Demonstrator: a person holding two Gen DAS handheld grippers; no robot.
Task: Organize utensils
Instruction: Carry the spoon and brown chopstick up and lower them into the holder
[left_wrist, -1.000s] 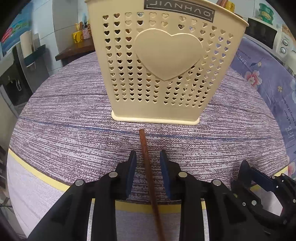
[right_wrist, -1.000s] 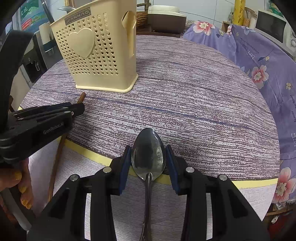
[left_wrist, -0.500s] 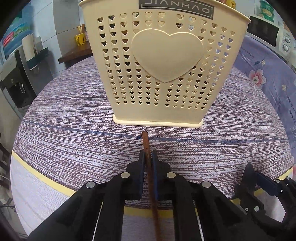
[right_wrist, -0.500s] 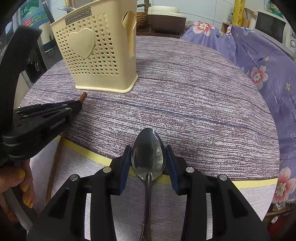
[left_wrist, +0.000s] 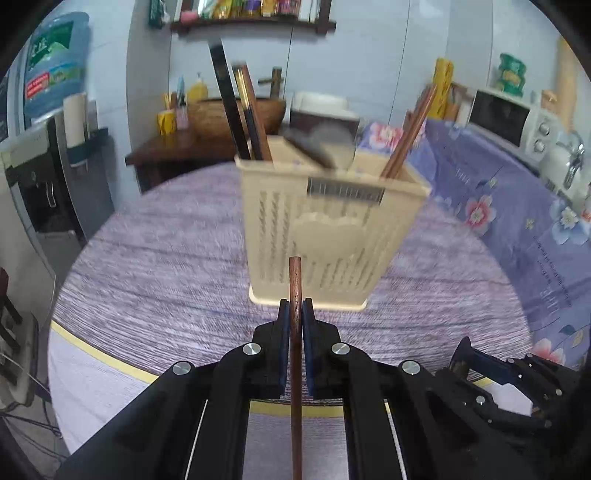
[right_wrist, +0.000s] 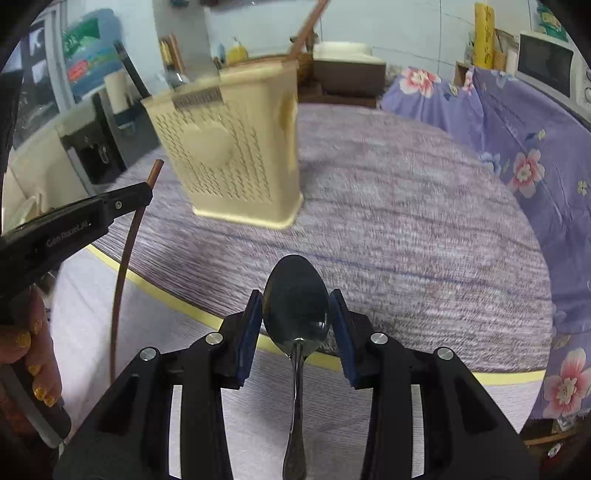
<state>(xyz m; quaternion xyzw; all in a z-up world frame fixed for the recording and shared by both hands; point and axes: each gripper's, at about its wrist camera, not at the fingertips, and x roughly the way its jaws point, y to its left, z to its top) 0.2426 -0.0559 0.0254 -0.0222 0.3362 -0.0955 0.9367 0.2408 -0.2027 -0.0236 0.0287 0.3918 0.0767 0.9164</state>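
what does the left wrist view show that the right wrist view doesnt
Only the left wrist view: the left gripper from behind, shut on the brown chopstick, and the holder's open top.

Only the right wrist view: the spoon clamped in the right gripper, and a hand.

Both: the cream utensil holder on the purple tablecloth, chopsticks standing in it.

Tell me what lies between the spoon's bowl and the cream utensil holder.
Only bare purple tablecloth, in the right wrist view, between spoon and holder.
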